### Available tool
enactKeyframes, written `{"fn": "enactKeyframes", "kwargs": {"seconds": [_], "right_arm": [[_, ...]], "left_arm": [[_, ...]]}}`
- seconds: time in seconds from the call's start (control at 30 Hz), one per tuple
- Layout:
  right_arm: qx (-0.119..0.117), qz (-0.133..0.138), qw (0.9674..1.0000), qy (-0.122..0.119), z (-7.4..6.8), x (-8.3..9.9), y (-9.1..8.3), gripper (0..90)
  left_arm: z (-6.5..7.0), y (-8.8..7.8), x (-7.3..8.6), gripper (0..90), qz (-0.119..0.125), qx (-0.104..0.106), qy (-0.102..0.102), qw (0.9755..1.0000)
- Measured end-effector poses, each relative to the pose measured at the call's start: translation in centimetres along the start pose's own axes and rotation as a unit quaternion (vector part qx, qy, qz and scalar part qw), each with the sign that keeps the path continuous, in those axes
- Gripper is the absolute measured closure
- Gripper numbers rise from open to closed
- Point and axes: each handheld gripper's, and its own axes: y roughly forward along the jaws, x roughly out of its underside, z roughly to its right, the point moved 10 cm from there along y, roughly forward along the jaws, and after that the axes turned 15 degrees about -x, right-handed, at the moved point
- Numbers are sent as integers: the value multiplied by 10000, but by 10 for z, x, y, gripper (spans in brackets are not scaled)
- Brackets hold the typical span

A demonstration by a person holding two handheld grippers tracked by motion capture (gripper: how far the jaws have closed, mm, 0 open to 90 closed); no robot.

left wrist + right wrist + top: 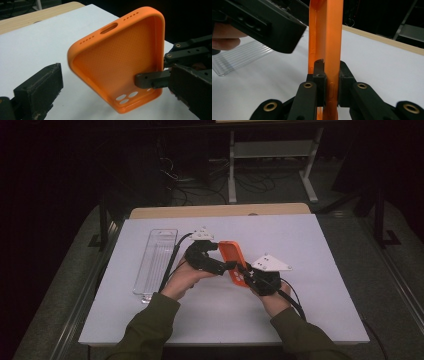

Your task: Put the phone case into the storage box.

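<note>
One thin side wall is all the right gripper (329,82) pinches, holding the orange phone case (234,261) above the table (320,270); the spread left gripper (220,260) beside the case could knock it loose.

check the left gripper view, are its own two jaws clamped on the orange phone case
No: the left gripper has its jaws standing wide apart beside the orange phone case, and the right gripper is the one pinching its edge.
</note>
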Motion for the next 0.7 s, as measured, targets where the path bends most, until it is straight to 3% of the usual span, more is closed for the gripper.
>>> {"fn": "enactKeyframes", "kwargs": {"seconds": [0.23,0.27,0.7], "right_arm": [[-29,34,10000,18,-3,-1,1,786],[-30,38,10000,-1,-4,-1,2,786],[-63,65,9999,-56,-10,-1,5,786]], "left_arm": [[2,3,1,0,32,19,-34,10000],[4,3,0,0,51,15,-156,9999],[10,9,0,0,149,55,-332,9993]]}}
